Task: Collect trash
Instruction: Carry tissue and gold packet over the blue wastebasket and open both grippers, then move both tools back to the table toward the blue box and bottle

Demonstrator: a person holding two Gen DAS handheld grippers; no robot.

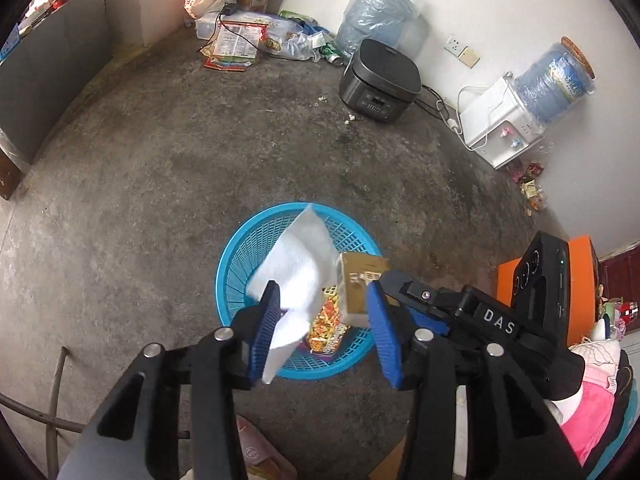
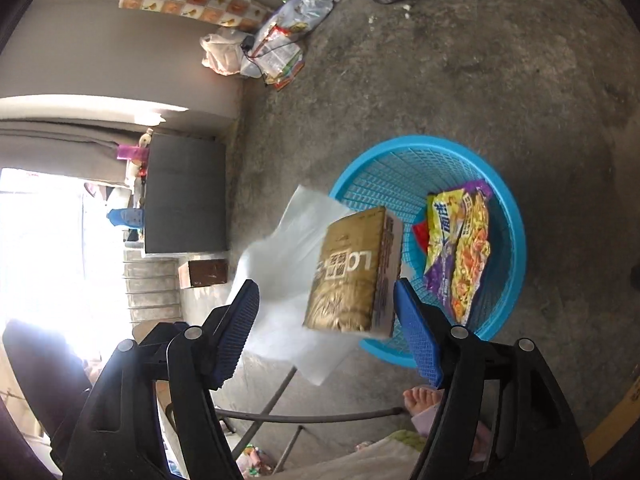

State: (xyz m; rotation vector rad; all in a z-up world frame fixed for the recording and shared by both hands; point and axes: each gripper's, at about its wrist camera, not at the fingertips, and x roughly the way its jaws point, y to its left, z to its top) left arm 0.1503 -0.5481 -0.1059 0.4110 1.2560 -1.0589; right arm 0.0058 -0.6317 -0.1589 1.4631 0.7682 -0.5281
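A blue plastic basket [image 1: 236, 252] stands on the concrete floor and shows in the right wrist view [image 2: 508, 216] too. A noodle wrapper [image 2: 460, 248] lies inside it. My left gripper [image 1: 324, 320] is open above the basket, with a white tissue [image 1: 298, 264] loose against its left finger. My right gripper [image 2: 326, 320] is open, and a gold box [image 2: 352, 272] sits between its fingers, apart from both pads and blurred, over the basket's near rim. The box also shows in the left wrist view [image 1: 358, 284]. The tissue [image 2: 288, 248] hangs behind the box.
A black cooker [image 1: 380, 80], a water dispenser [image 1: 504, 124] and a water jug [image 1: 376, 12] stand along the far wall. Bags and wrappers [image 1: 240, 36] lie in the corner. Small wrappers [image 1: 528, 184] lie by the dispenser. A metal stool frame [image 2: 304, 412] and a bare foot [image 2: 420, 396] are close below.
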